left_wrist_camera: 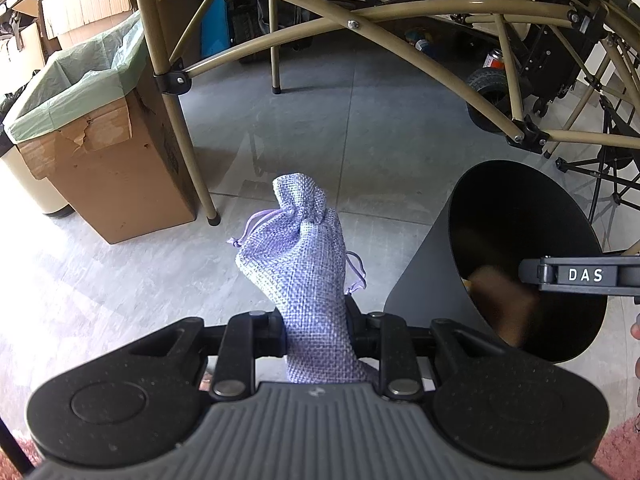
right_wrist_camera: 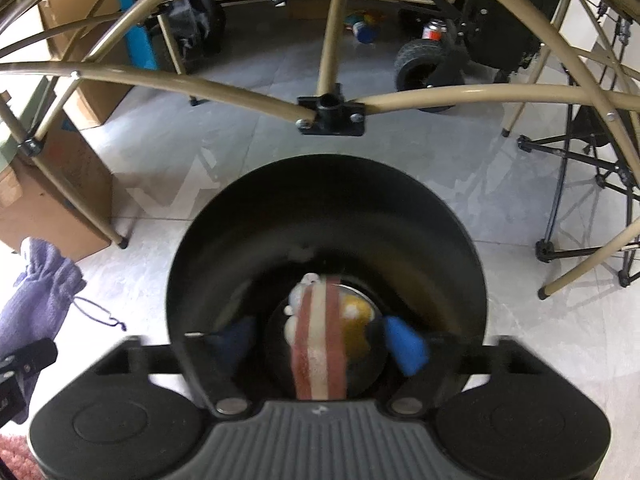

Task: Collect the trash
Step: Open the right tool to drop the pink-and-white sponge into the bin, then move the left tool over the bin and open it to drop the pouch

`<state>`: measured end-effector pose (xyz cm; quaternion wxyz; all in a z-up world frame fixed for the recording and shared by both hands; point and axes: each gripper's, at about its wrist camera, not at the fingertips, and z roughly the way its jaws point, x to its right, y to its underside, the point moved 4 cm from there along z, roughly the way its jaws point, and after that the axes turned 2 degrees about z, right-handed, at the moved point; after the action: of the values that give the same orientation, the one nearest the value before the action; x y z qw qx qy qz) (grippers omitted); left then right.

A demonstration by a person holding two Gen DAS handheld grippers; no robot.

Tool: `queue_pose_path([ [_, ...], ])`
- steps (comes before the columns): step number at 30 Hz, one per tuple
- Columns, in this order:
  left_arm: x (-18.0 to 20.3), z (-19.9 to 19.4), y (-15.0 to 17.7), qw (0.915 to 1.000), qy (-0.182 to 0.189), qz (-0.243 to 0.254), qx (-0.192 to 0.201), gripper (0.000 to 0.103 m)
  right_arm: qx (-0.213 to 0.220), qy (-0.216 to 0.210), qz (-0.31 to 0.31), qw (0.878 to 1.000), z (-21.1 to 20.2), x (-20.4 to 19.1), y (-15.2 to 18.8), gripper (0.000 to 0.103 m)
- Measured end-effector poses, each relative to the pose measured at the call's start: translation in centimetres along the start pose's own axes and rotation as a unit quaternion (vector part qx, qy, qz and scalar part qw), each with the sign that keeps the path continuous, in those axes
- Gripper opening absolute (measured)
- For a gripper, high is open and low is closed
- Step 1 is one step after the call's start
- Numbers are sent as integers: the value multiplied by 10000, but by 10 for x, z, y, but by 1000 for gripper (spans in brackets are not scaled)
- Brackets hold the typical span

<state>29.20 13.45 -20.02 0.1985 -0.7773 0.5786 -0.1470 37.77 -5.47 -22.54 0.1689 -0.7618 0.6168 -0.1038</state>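
My left gripper (left_wrist_camera: 316, 330) is shut on a lilac woven drawstring pouch (left_wrist_camera: 304, 248), which stands upright between its fingers above the grey floor. The pouch (right_wrist_camera: 40, 292) also shows at the left edge of the right wrist view. To its right stands a black round bin (left_wrist_camera: 420, 280). My right gripper (right_wrist_camera: 318, 340) hangs over the bin's mouth (right_wrist_camera: 320, 208), open, with its blue pads (right_wrist_camera: 404, 344) wide apart. A blurred red-and-white striped piece (right_wrist_camera: 320, 352) lies between them, touched by neither pad. Yellow and white scraps (right_wrist_camera: 356, 316) lie at the bin's bottom.
A cardboard box with a green liner (left_wrist_camera: 80, 92) stands at the left beside a tan table leg (left_wrist_camera: 188, 152). Tan frame tubes (right_wrist_camera: 332, 112) cross overhead. A cart wheel (right_wrist_camera: 420, 64) and a black tripod (right_wrist_camera: 580, 208) stand at the back right. Pink rug (left_wrist_camera: 620, 452) lies near me.
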Motion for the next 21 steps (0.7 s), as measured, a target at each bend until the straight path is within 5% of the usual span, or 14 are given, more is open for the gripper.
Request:
queue_pose_path([
  [21,8,-7,-3,9998,67,125,137,25,32,1,191,9998,-9,10,1,93],
])
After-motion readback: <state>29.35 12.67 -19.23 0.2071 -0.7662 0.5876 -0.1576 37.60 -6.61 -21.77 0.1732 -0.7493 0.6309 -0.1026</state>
